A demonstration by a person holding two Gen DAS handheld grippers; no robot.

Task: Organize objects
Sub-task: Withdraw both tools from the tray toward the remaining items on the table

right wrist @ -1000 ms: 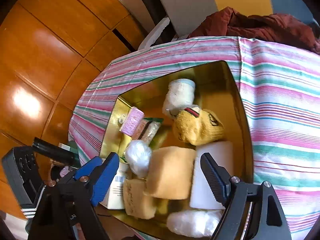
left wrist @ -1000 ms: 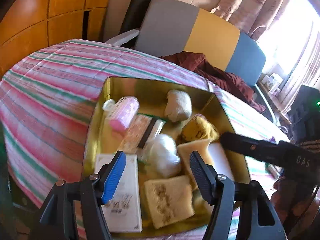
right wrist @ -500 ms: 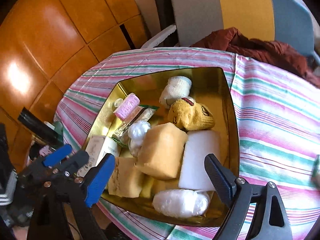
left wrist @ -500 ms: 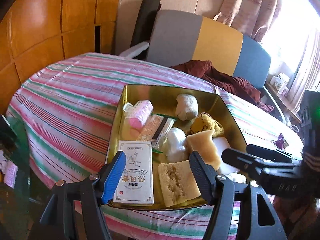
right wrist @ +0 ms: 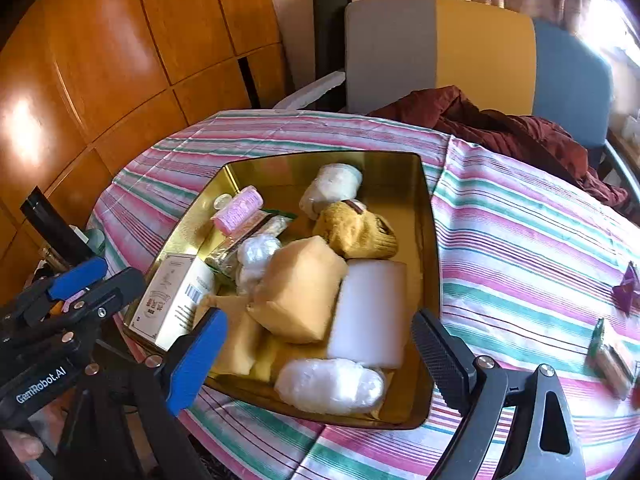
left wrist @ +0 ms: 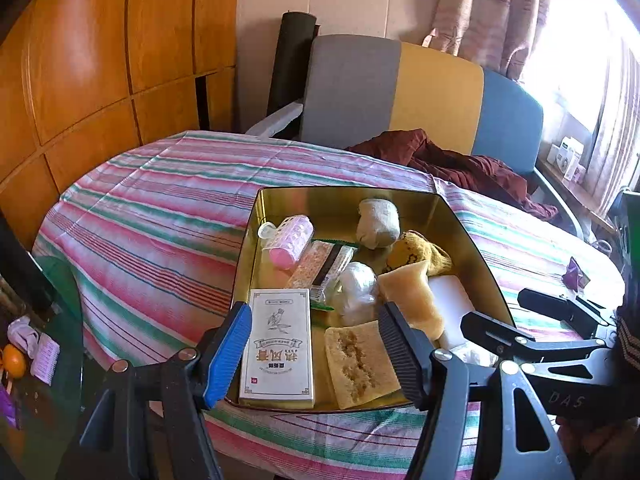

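A gold metal tin [left wrist: 340,200] [right wrist: 432,240] sits on the striped table, packed with things. Inside are a white printed box [left wrist: 278,344] [right wrist: 172,300], a pink hair roller [left wrist: 290,242] [right wrist: 238,210], a snack wrapper [left wrist: 324,266], a grey sock roll [left wrist: 378,224], a yellow sock [left wrist: 418,254] [right wrist: 356,232], tan sponges [left wrist: 360,364] [right wrist: 298,290], a white foam block [right wrist: 368,312] and a plastic-wrapped bundle [right wrist: 330,386]. My left gripper [left wrist: 316,356] is open and empty above the tin's near edge. My right gripper [right wrist: 316,364] is open and empty, also at the near edge.
The table has a pink, green and white striped cloth [left wrist: 160,208]. A purple wrapper [right wrist: 626,292] and small packets [right wrist: 608,356] lie on it to the right. A grey, yellow and blue chair [left wrist: 420,96] with a dark red garment [left wrist: 452,160] stands behind. Wood panelling [left wrist: 100,60] is at left.
Both grippers have drawn back and up from the tin, so more of the table and room shows. Both stay open and empty. The tin's contents have not moved.
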